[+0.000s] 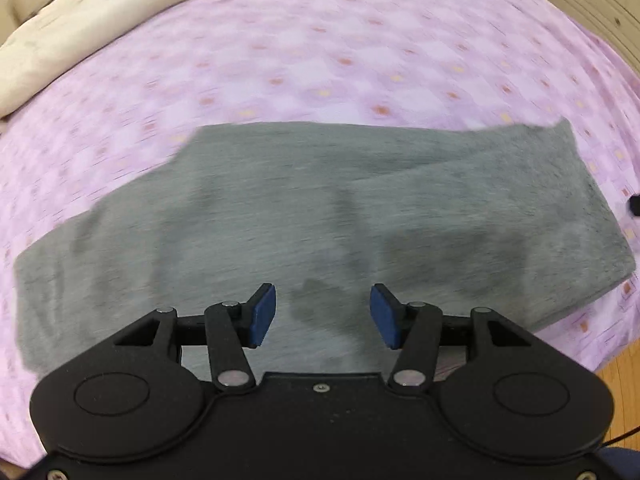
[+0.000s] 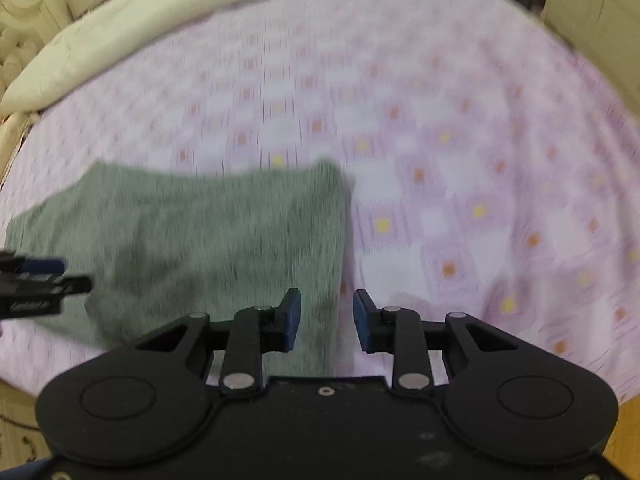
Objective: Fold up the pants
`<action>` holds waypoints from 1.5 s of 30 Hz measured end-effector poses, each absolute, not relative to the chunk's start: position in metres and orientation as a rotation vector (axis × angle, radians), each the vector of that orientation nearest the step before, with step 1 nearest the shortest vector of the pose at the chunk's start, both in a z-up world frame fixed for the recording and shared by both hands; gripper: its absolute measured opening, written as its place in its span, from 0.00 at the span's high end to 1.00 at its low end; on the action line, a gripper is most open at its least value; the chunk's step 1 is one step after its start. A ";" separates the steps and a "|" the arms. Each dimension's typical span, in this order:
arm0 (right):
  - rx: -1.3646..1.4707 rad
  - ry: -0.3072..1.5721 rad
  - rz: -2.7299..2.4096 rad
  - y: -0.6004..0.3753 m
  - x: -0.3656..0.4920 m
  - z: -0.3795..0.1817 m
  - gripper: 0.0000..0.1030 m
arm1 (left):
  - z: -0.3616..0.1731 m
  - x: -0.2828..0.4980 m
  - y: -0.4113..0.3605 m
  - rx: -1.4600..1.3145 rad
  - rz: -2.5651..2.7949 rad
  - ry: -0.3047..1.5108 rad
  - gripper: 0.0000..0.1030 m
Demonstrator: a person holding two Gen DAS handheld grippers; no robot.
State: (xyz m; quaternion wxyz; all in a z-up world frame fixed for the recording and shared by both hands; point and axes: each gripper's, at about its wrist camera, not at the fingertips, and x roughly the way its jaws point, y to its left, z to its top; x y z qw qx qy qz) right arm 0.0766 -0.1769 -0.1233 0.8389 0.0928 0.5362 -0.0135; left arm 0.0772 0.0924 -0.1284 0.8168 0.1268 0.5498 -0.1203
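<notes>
The pants are grey and lie flat on the bed, which carries a pink sheet with small orange and yellow squares. In the left wrist view the pants run as a long band across the frame, from lower left to upper right, with a lengthwise overlap visible toward the right end. The left gripper sits above the near edge of the pants, jaws spread wide with nothing between the blue pads. The right gripper is also open, at a narrower gap, and holds nothing; it is positioned over the right end of the pants, with its left pad over grey fabric and its right pad over the sheet. In the right wrist view the left gripper appears at the left frame edge, over the pants. A cream quilt lies along the far side of the bed. Both views are motion-blurred, so contact with the fabric cannot be determined.
</notes>
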 end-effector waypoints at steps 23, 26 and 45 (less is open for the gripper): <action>0.228 1.233 0.125 0.107 0.085 -0.107 0.70 | -0.146 0.115 0.416 -0.003 -0.088 1.216 0.40; 0.208 1.231 0.137 0.128 0.086 -0.100 0.70 | -0.164 0.125 0.438 -0.110 -0.146 1.293 0.39; 0.198 1.260 0.086 0.155 0.087 -0.086 0.70 | -0.214 0.115 0.446 -0.602 -0.324 1.363 0.05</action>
